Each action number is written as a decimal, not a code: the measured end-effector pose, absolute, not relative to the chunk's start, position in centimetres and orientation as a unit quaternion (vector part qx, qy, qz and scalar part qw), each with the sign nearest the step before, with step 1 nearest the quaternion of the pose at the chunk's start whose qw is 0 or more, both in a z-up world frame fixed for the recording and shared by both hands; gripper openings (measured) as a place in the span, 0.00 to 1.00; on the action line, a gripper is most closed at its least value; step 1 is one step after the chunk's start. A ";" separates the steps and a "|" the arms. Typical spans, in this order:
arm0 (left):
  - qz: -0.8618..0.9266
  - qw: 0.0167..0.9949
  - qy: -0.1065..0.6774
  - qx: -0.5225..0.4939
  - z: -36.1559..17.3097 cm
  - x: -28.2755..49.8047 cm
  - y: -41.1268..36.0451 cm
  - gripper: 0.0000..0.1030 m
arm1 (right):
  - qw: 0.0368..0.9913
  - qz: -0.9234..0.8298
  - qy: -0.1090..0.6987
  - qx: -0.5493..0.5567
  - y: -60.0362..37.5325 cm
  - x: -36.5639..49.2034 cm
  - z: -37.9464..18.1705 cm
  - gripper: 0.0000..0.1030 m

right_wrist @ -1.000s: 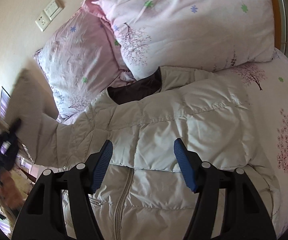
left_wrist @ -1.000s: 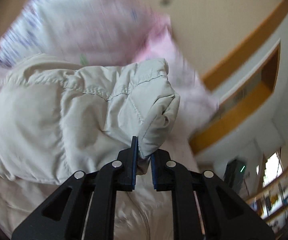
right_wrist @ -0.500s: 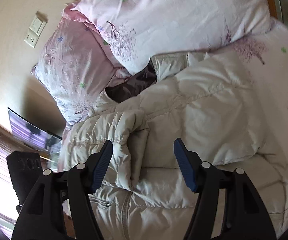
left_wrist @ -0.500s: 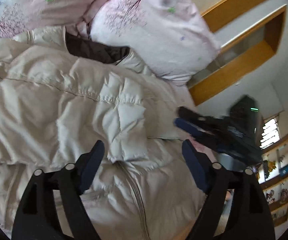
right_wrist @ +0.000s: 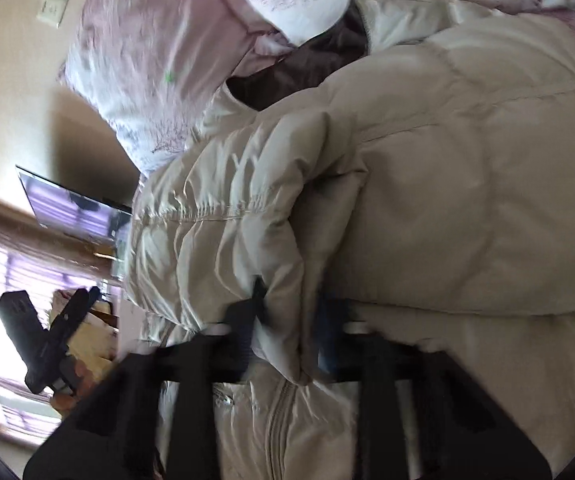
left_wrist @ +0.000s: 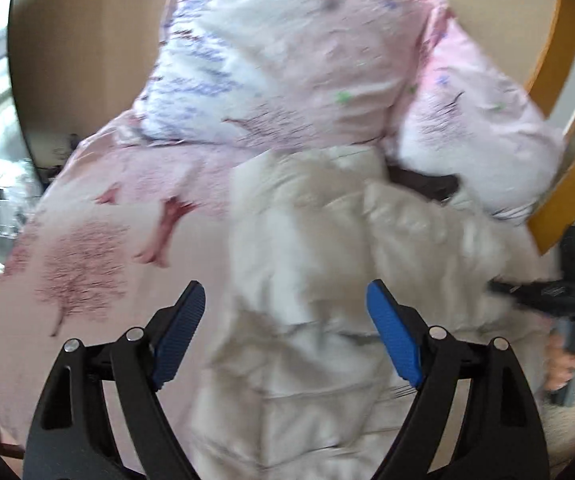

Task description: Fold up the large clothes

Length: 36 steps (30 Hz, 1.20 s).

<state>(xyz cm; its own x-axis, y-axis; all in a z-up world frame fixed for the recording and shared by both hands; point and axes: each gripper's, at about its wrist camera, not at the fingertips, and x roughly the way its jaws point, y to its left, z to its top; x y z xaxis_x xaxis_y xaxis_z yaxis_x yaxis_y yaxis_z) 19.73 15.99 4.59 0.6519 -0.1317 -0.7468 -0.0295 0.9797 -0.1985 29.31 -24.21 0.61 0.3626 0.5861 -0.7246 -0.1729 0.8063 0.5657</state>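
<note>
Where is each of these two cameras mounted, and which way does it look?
Left wrist: on the left gripper, open, looking down at the cream jacket and pink bedding; a hand shows at right.
Right wrist: on the right gripper, closing on the jacket's sleeve.
Shared: jacket, pillows, each other's gripper.

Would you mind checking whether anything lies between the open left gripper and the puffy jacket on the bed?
Nothing visible does. The left gripper hangs open right over the cream jacket, with only jacket fabric and pink bedsheet showing between its blue pads.
</note>
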 end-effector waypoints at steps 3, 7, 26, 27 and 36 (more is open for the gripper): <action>-0.015 0.898 0.433 -0.078 3.3 19.6 16.4 0.81 | 0.843 0.229 0.450 0.188 -24.5 28.2 3.6 0.10; -0.008 0.892 0.449 -0.061 2.0 20.0 16.4 0.81 | 0.869 0.188 0.413 0.197 -26.9 27.0 5.3 0.10; -0.009 0.881 0.471 -0.046 0.0 20.7 16.8 0.81 | 0.820 0.130 0.512 0.223 -28.7 26.6 -0.9 0.26; -0.011 0.881 0.470 -0.048 0.0 20.6 16.9 0.81 | 0.826 0.118 0.509 0.210 -28.6 26.5 -0.6 0.32; -0.022 0.889 0.455 -0.052 0.4 20.1 17.1 0.88 | 0.900 0.140 0.394 0.124 -26.9 23.5 4.7 0.33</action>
